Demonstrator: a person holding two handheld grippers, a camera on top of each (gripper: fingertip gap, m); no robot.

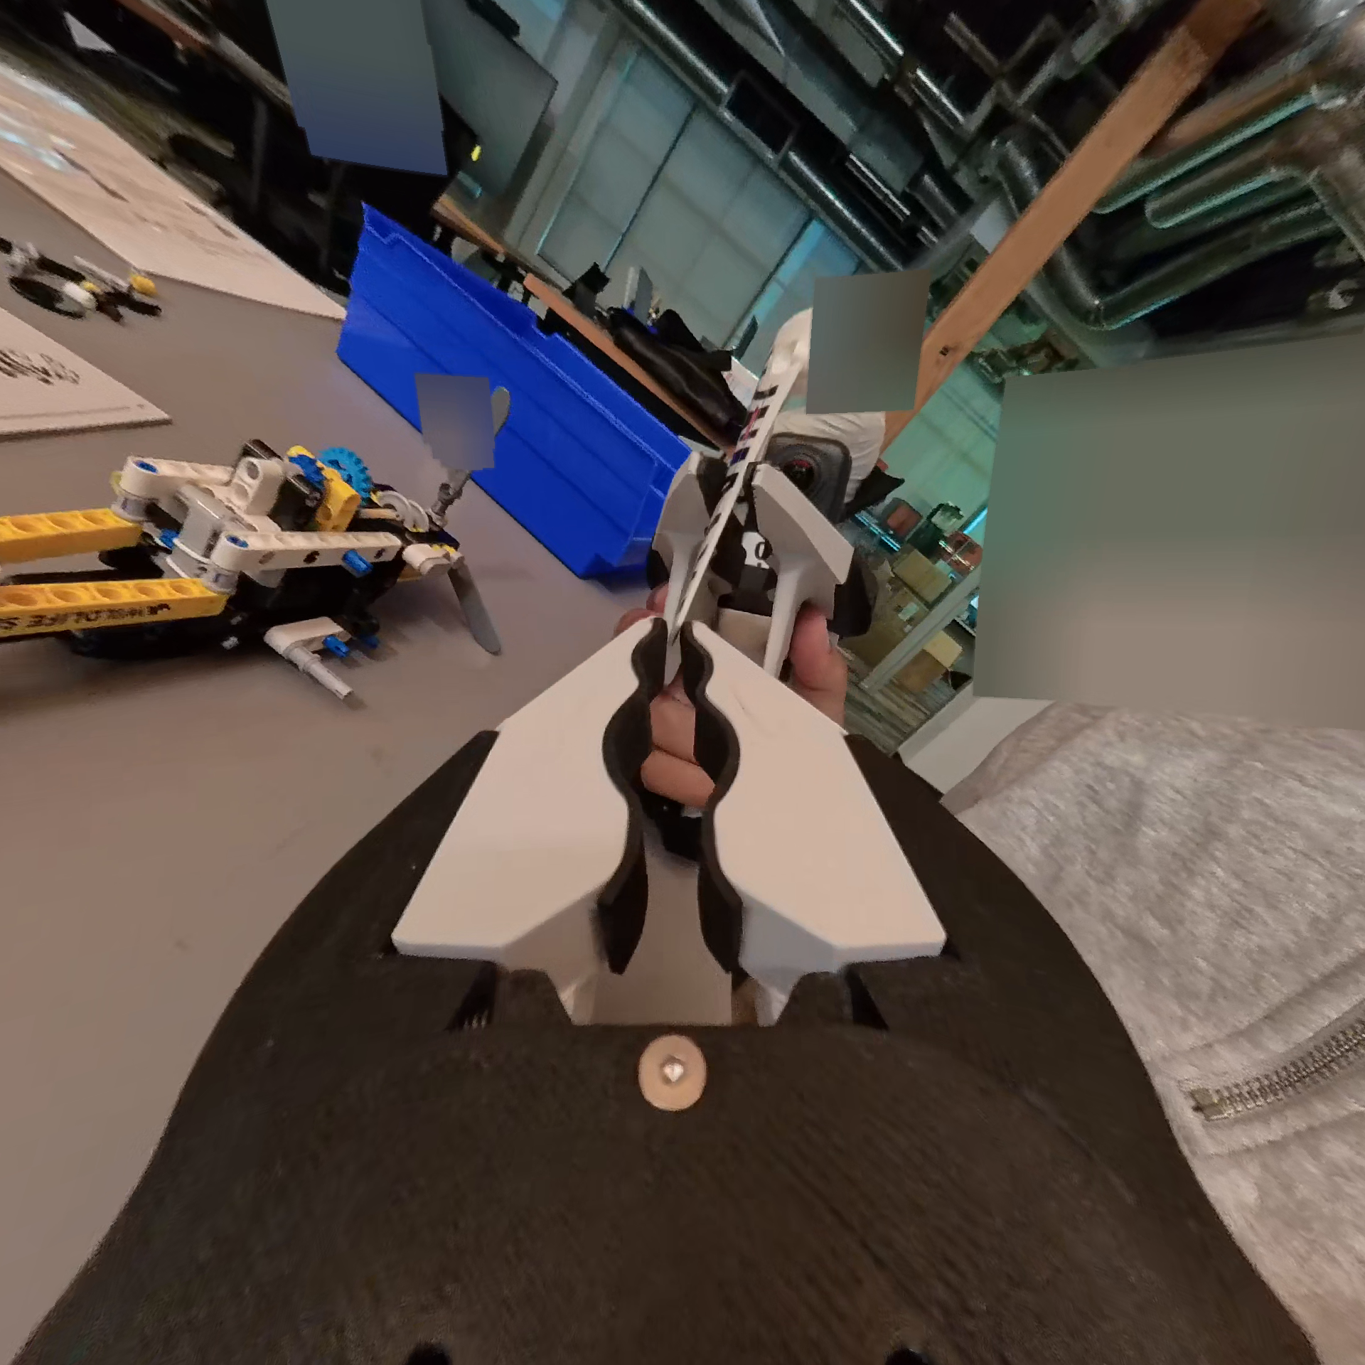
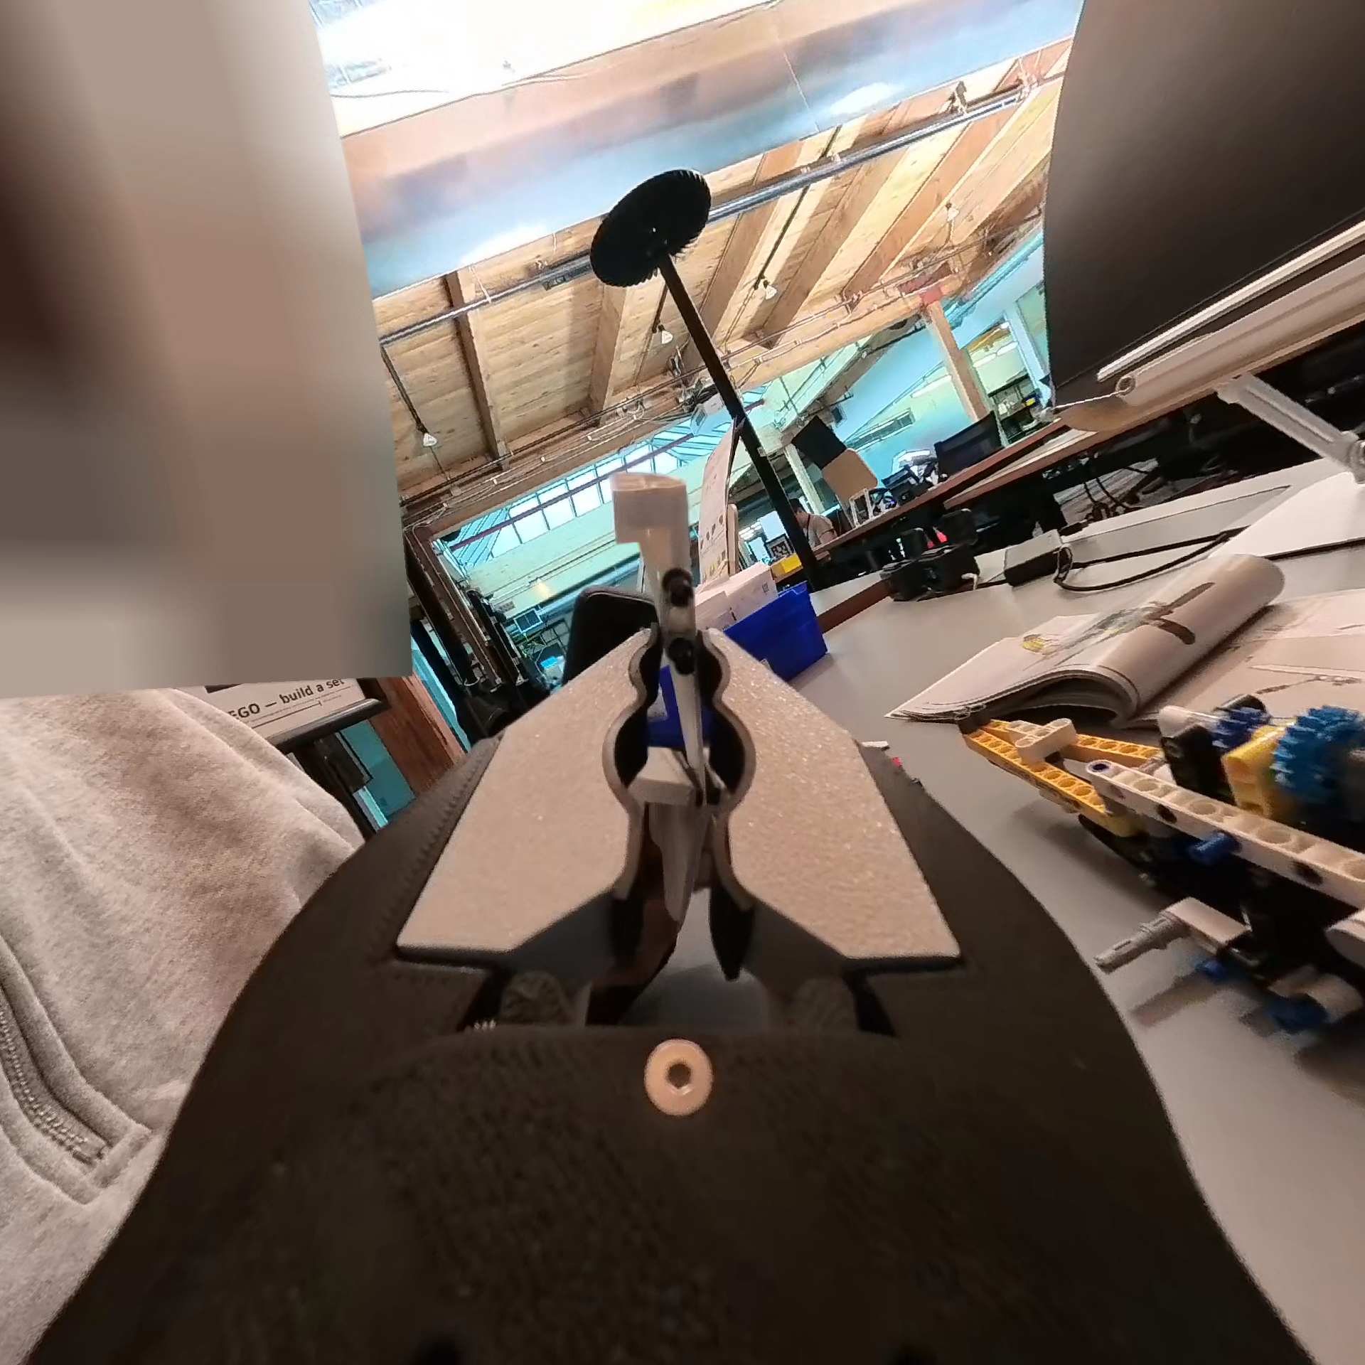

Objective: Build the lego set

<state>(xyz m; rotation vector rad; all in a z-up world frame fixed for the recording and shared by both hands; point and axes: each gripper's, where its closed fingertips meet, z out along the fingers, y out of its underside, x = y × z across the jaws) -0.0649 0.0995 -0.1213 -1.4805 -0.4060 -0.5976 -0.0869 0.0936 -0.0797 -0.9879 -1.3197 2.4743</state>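
Fingers of both grippers, left gripper [image 1: 672,635] and right gripper [image 2: 679,650], were clenched on the thin, light white blade piece [image 2: 676,591], which looked stiff but slippery, best gripped flat-on.

Model [image 1: 221,546]: yellow beams, white beams, black core, blue pins, blue gear
Bin [image 1: 473,384]: solid blue
Table [image 1: 185,775]: plain grey
Left gripper [image 1: 674,635]: white fingers, black wavy pads
Held blade [image 1: 746,473]: white, black-and-blue markings
Sleeve [image 1: 1182,886]: heathered light grey

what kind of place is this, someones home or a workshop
Most likely a shared workshop or lab, not a home: exposed wooden ceiling beams, ducts overhead, rows of desks with monitors farther back, and a blue parts bin on the grey table.
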